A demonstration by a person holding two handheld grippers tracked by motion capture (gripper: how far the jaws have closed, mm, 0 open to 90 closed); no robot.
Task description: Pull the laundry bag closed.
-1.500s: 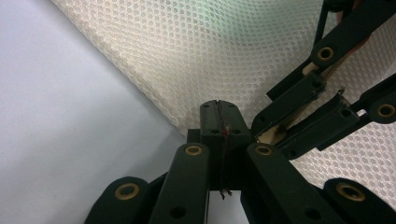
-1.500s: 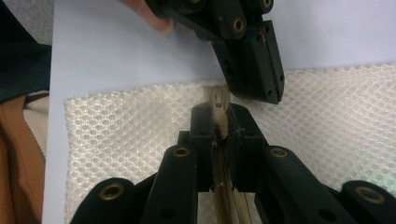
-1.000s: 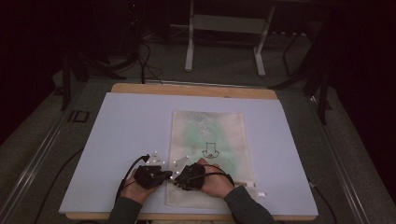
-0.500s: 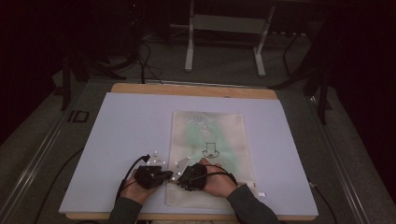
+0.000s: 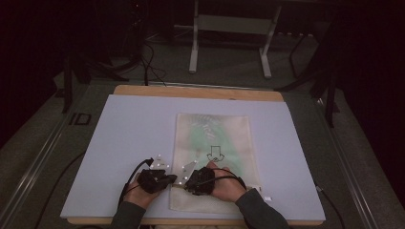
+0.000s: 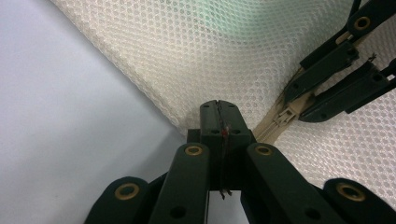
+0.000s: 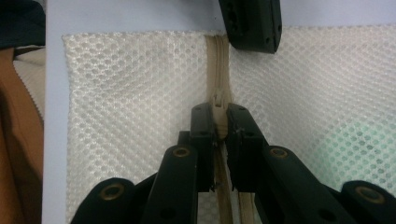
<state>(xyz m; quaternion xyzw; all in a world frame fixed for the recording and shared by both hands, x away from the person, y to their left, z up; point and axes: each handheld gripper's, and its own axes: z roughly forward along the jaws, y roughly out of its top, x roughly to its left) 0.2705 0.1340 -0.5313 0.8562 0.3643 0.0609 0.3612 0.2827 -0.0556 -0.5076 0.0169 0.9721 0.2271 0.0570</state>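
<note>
While both hands sit low at the near edge of the bench [image 5: 119,124], the work is all on the white mesh laundry bag [image 5: 215,143], which lies flat on the pale sheet, a bit right of centre, long side running away from the person. Something green shows through the mesh in the middle, w/ a small black arrow mark printed on it.

Going left to right: left tool [image 5: 168,179] sits just off the bag's near-left corner, jaws pressed together. In the left gripper view [image 6: 219,108] its tips are pinched shut on the bag's edge, right at the end of the beige zipper [image 6: 275,122]; a thin bit of fabric runs down between the pads. Bare bench surface to the left of it, mesh fanning out above.

Next, right tool [image 5: 187,181], just beside the left one, the two nearly touching over the bag's near edge. In the right gripper view [image 7: 219,122] its jaws are clamped on the zipper slider [image 7: 218,105], the beige tape [image 7: 218,60] running straight up from it to the bag's edge, where the tip of the left tool [image 7: 250,23] sits. Zipper looks closed ahead of the slider. Mesh either side; green tint at lower right.

Far right: a small white tag [image 5: 267,198] lies on the sheet near the bag's near-right corner.
</note>
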